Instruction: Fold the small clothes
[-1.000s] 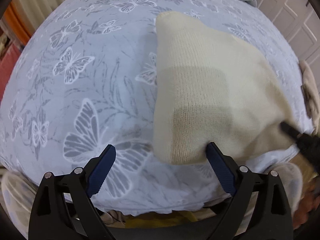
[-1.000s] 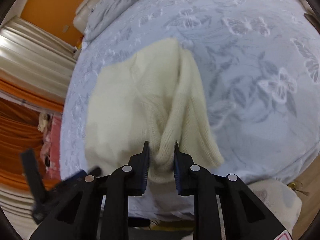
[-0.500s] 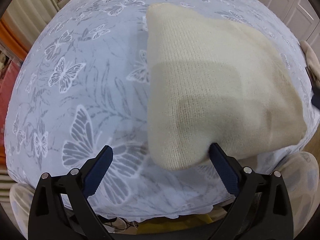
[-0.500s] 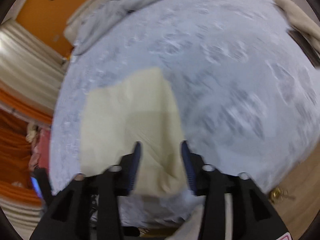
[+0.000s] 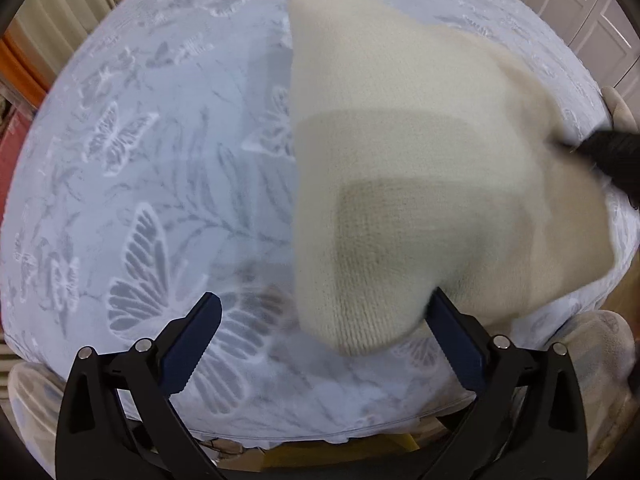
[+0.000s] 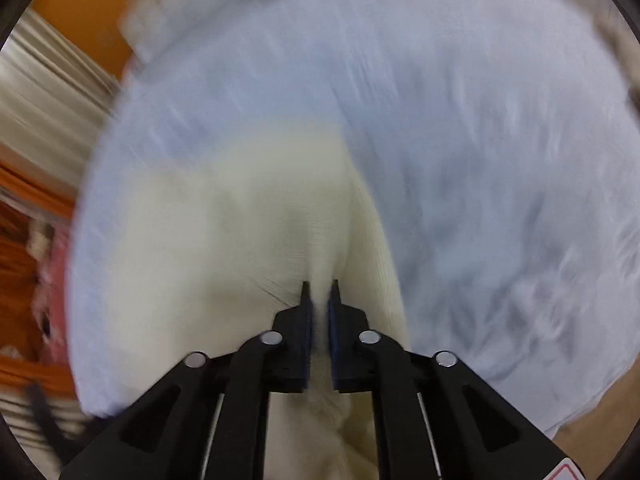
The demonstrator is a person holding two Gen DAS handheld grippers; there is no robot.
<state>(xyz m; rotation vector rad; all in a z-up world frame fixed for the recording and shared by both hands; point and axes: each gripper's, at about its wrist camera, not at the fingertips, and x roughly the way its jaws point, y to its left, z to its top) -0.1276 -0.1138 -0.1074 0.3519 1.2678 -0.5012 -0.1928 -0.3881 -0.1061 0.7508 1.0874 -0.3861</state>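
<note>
One cream knitted garment [image 5: 400,152] lies on my bed's pale blue butterfly-print sheet [image 5: 160,160], reaching toward the bed's near edge. My two grippers are both in view. The left gripper [image 5: 322,340] hangs over the garment's near corner with its fingers spread wide, gripping nothing. The right gripper [image 6: 319,292] has just been closing, and its fingers now pinch a fold of the garment, though that view is blurred.
</note>
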